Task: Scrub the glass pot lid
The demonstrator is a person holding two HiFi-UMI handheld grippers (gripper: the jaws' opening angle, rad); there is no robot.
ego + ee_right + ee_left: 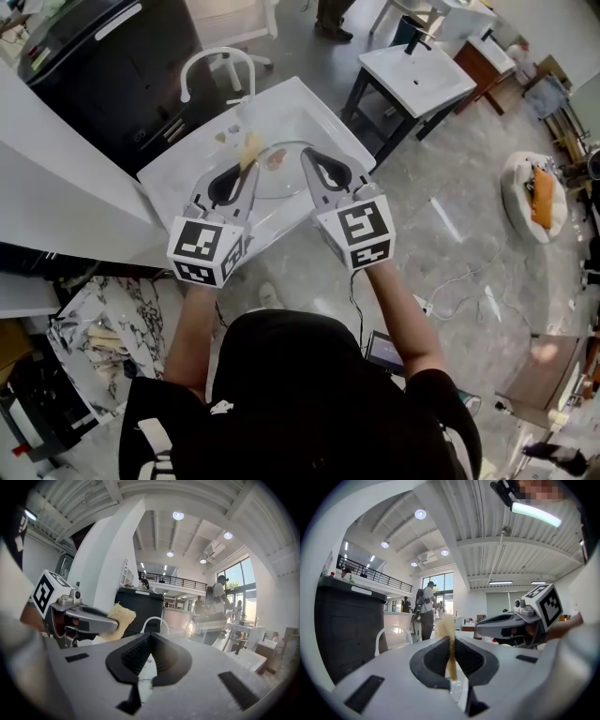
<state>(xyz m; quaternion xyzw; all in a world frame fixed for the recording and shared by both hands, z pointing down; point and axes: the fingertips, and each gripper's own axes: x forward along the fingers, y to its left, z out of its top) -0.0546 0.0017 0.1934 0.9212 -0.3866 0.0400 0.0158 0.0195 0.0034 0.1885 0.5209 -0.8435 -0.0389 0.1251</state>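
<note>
Over a white sink (314, 105) I hold the clear glass pot lid (281, 186) between both grippers. My left gripper (247, 169) is shut on a yellow sponge (249, 147), which stands upright, pinched in its jaws (450, 648), next to the lid's far rim. My right gripper (308, 156) has its jaws pressed together on the lid's rim. From the right gripper view the jaws (150, 637) meet with no gap, and the sponge (120, 616) sticks out of the left gripper (101, 625) on the left. The right gripper (480, 629) shows in the left gripper view.
A white arched faucet (214, 58) stands behind the sink. A black cabinet (103, 56) is at the back left, and a second white basin on a dark stand (417, 75) at the back right. Cables (459, 300) lie on the floor.
</note>
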